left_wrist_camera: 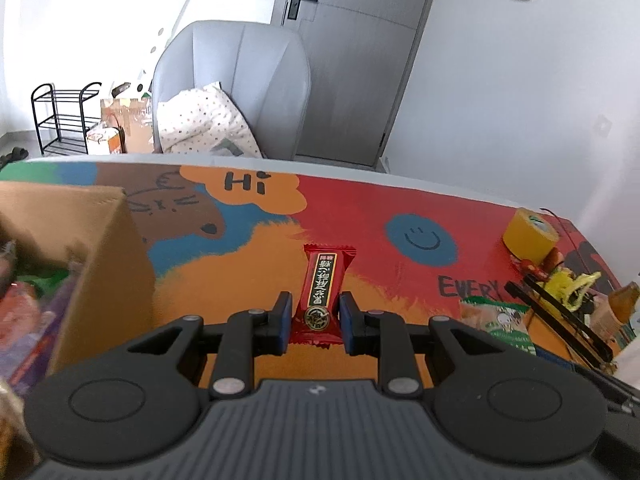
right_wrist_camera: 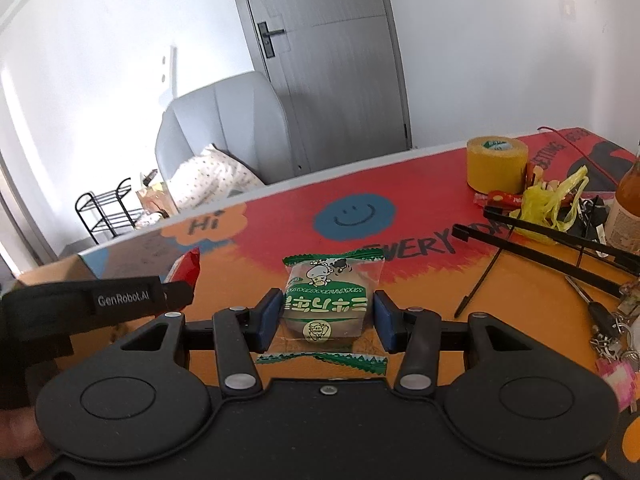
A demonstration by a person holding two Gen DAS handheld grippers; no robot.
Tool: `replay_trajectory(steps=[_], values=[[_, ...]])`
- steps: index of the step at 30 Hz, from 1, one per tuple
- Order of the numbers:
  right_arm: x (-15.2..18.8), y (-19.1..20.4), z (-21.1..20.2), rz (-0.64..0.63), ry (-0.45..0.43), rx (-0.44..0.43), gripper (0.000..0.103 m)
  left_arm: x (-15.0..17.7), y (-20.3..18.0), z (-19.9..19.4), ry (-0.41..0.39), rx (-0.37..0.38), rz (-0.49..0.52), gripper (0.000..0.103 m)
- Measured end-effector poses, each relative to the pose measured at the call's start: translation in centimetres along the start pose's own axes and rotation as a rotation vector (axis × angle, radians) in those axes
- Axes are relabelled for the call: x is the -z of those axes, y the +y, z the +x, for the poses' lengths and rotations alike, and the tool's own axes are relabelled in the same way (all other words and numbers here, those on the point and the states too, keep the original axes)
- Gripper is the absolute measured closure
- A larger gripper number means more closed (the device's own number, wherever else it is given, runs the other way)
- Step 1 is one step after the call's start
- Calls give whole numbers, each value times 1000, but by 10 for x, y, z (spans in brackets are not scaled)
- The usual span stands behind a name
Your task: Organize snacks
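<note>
**Both claws carry a snack over the painted table**

To the left of the left claw (left_wrist_camera: 314, 314) stands a brown cardboard box (left_wrist_camera: 100, 248) with its top open; inside it lie several blurred packets in purple, green and red, too smeared to tell apart.

The left claw's blue pads are drawn nearly together on the lower half of a long red foil snack bar with a dark label panel and a round emblem (left_wrist_camera: 322, 292). The bar sticks forward from the pads, its crimped far end pointing away from the claw.

The right claw (right_wrist_camera: 325, 316) stands partly closed, its blue pads pressing both sides of a square clear packet with green zigzag edges, a green band of print and a cartoon figure (right_wrist_camera: 330, 300); a pale round cake shows through the wrapper. In the right wrist view the left claw appears to the left, with the red bar's end poking out past it.

Under both claws lies a table top painted in orange, red and blue (left_wrist_camera: 248, 280), with a blue smiley face and an orange cloud reading "Hi". Ahead and to the right of the right claw sit a roll of yellow tape (right_wrist_camera: 496, 164), a crumpled yellow plastic bag (right_wrist_camera: 548, 204), long black tongs (right_wrist_camera: 560, 240) and an orange-filled bottle (right_wrist_camera: 628, 204).

Beyond the table stand a grey armchair (left_wrist_camera: 240, 80) holding a spotted white cushion (left_wrist_camera: 204, 120), a black wire rack (left_wrist_camera: 64, 120), a grey door (left_wrist_camera: 356, 40) and white walls.
</note>
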State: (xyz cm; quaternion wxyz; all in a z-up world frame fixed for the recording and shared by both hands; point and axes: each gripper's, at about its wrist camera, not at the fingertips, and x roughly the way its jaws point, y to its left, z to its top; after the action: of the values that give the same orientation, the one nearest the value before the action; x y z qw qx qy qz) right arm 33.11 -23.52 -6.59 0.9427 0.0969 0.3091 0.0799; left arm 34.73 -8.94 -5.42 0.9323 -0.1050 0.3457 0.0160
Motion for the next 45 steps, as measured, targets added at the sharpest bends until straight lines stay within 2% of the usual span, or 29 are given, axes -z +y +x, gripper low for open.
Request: replay_trajectory(steps=[10, 21, 27, 33, 38, 41, 45], values=[[-6, 19, -29, -6, -38, -38, 56, -2, 11, -43, -26, 5, 13, 79], [-13, 49, -47, -30, -73, -96, 56, -19, 45, -85, -66, 5, -12, 83], [-8, 57, -46, -37, -59, -120, 56, -17, 60, -89, -42, -3, -38, 82], [3, 49, -43, -20, -32, -114, 56, -2, 61, -80, 15, 18, -21, 77], [11, 41, -43, 1, -18, -107, 56, 8, 54, -67, 57, 30, -6, 66], [15, 35, -41, 14, -10, -101, 56, 14, 47, -57, 71, 20, 17, 61], [20, 26, -38, 33, 1, -99, 56, 19, 33, -53, 45, -21, 82, 51]])
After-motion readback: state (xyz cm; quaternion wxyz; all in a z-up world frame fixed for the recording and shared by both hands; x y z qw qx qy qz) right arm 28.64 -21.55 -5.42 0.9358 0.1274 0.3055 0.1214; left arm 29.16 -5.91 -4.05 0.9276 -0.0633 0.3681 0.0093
